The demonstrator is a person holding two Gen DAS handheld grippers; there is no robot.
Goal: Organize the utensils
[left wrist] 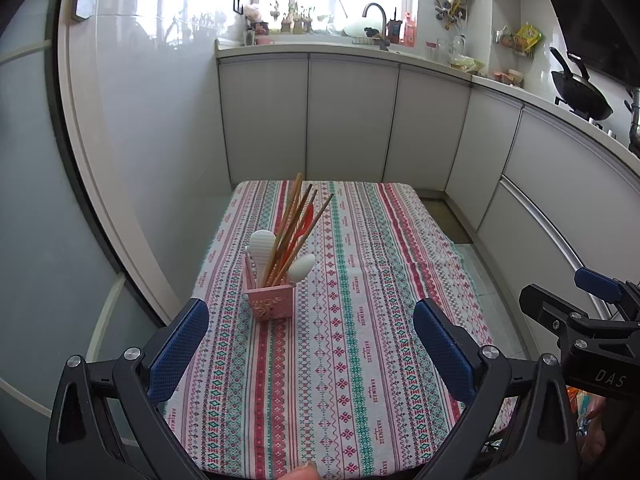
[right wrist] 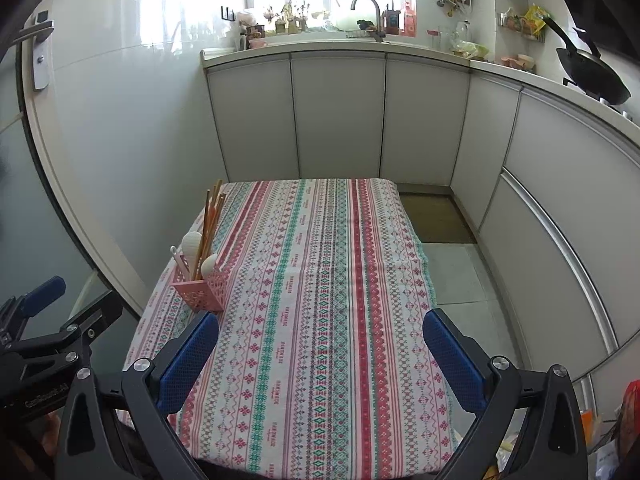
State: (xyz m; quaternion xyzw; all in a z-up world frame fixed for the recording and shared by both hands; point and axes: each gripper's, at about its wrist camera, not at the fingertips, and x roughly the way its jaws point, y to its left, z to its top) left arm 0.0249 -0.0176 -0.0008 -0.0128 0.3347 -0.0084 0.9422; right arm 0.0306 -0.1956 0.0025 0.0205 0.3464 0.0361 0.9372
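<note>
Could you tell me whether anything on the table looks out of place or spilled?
Nothing stands out: the pink holder stands upright on the tablecloth with the chopsticks and white spoons inside.

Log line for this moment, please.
left hand-held gripper: open, empty | right hand-held gripper: open, empty | utensils: in pink holder | tablecloth
</note>
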